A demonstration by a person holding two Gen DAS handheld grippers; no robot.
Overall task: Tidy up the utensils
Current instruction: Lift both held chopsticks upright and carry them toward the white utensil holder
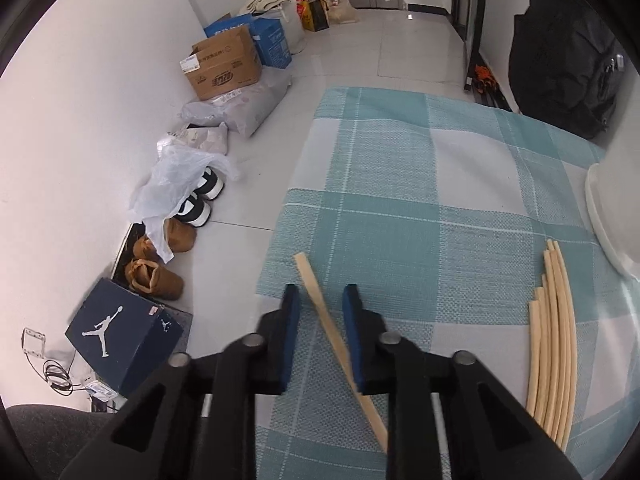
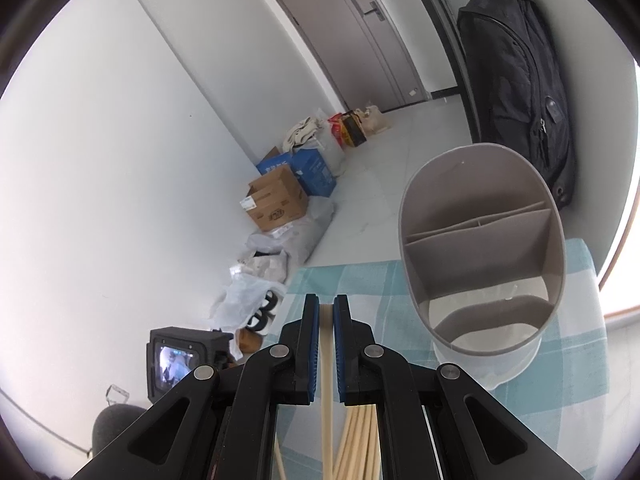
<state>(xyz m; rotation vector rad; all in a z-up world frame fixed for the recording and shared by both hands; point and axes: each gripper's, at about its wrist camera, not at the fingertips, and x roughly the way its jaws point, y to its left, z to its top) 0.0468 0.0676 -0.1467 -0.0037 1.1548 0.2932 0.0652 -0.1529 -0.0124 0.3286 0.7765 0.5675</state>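
L gripper [image 1: 320, 294] hangs low over the cloth [image 1: 400, 200], a teal-and-grey check, jaws apart w/ a clear gap. One loose chopstick [image 1: 316, 292] lies flat on the cloth, running diagonally under that gap; it passes between the blue pads [image 1: 292, 320] but neither pad looks to touch it, so nothing's held.

To the right in the L view, a bundle [image 1: 554, 344] of pale chopsticks lies side by side on the cloth, ends staggered, well apart from the single one. A bit of the holder [image 1: 604, 216] shows at the right edge.

R gripper [image 2: 327, 308] has jaws narrow, pinched on one stick [image 2: 327, 360] that runs straight along the fingers and pokes just past the tips. More sticks show below the R gripper's body, prob. the same bundle [image 2: 356, 444], tho the view's mostly blocked there.

Holder [image 2: 480, 248] in the R view: grey oval tub w/ dividers, standing on the cloth [image 2: 576, 344] ahead and right of the R tips, apart from them. Its compartments look bare.

Backpack [image 2: 516, 80] hangs on the wall behind the holder. Boxes [image 1: 228, 64] and shoes [image 1: 160, 268] sit on the floor along the left wall.
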